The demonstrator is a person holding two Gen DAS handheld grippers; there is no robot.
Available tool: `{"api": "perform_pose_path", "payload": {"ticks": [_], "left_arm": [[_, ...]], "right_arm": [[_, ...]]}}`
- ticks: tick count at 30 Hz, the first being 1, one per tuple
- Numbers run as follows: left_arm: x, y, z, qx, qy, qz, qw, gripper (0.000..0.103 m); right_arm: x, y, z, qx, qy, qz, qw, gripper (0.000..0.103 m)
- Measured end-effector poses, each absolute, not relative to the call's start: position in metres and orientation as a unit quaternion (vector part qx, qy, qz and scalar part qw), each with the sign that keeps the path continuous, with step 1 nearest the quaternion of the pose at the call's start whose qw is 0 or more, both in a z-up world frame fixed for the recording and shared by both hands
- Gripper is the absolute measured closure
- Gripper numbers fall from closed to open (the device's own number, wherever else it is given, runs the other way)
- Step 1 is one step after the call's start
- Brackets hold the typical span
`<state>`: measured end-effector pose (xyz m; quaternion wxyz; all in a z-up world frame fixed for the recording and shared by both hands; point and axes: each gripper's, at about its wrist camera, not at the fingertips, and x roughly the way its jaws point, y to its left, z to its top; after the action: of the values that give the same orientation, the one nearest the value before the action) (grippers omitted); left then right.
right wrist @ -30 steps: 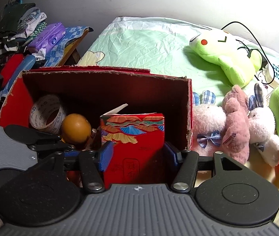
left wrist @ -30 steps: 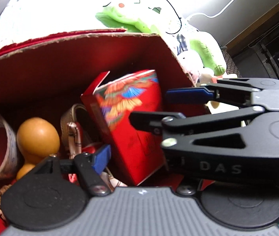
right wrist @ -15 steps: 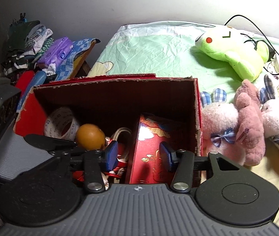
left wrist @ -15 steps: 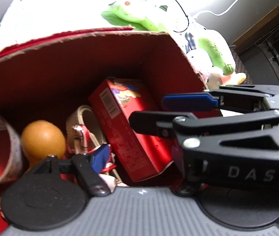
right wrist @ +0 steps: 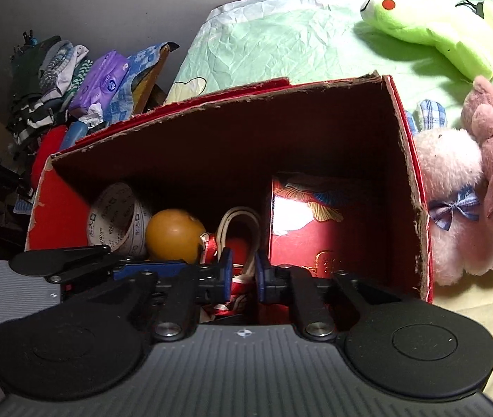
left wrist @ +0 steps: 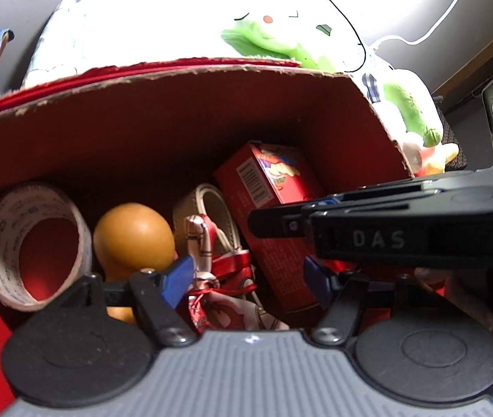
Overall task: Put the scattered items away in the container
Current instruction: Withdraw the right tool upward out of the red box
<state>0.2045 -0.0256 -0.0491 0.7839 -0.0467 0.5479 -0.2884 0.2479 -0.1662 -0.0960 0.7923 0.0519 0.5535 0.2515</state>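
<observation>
Clutter fills the red cardboard box (left wrist: 190, 128) in the left wrist view: a roll of printed tape (left wrist: 34, 243) stands on edge at the left, an orange (left wrist: 133, 236) sits beside it, a coiled beige strap (left wrist: 211, 208) and some red-and-white ribbon (left wrist: 225, 271) lie in the middle, and the red gift box (left wrist: 274, 208) lies tilted on its side at the right, barcode end facing up. The left gripper (left wrist: 246, 278) hovers low over the ribbon with its jaws about halfway apart and nothing pinched between them. The right gripper (left wrist: 385, 236) crosses in front from the right, partly hiding the gift box. Beyond the far wall lies a green plush toy (left wrist: 281, 41) on a pale sheet. In the right wrist view, the same cardboard box (right wrist: 232, 132) sits on the bed, with the tape roll (right wrist: 117, 219), orange (right wrist: 173, 236) and strap (right wrist: 243, 222) along its floor and the gift box (right wrist: 319, 222) flat against the right-hand wall, showing a shiny red face with a gold and blue pattern. The right gripper (right wrist: 243, 274) has just been closing and its blue pads stand nearly together, gripping nothing. Pink and white plush rabbits (right wrist: 465, 194) lie outside to the right, and folded clothes (right wrist: 55, 76) are piled at the left.
</observation>
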Motion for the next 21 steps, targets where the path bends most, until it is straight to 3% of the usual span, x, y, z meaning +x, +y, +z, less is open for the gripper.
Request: {"api": "perform_pose_path", "payload": {"ticks": [6,7,8,13,21], "left_arm": [[0.203,-0.020,-0.047,-0.049,0.542,-0.290,0.787,0.034],[0.203,-0.020,-0.047,-0.049,0.540,-0.292,0.788,0.034],[0.203,-0.020,-0.046,-0.050,0.538,-0.295,0.788,0.030],[0.202,-0.016,-0.044,-0.059,0.529,-0.296,0.793,0.024],[0.202,-0.017,-0.044,-0.060,0.528,-0.287,0.797,0.024]], "right_arm": [[0.254,-0.153,-0.105,0.034,0.572,0.239,0.784,0.093],[0.256,-0.153,-0.106,0.041,0.578,0.239,0.780,0.090],[0.260,-0.154,-0.108,0.055,0.588,0.238,0.771,0.076],[0.268,-0.164,-0.123,0.152,0.616,0.278,0.722,0.082],[0.251,-0.175,-0.108,0.160,0.565,0.295,0.754,0.078]]}}
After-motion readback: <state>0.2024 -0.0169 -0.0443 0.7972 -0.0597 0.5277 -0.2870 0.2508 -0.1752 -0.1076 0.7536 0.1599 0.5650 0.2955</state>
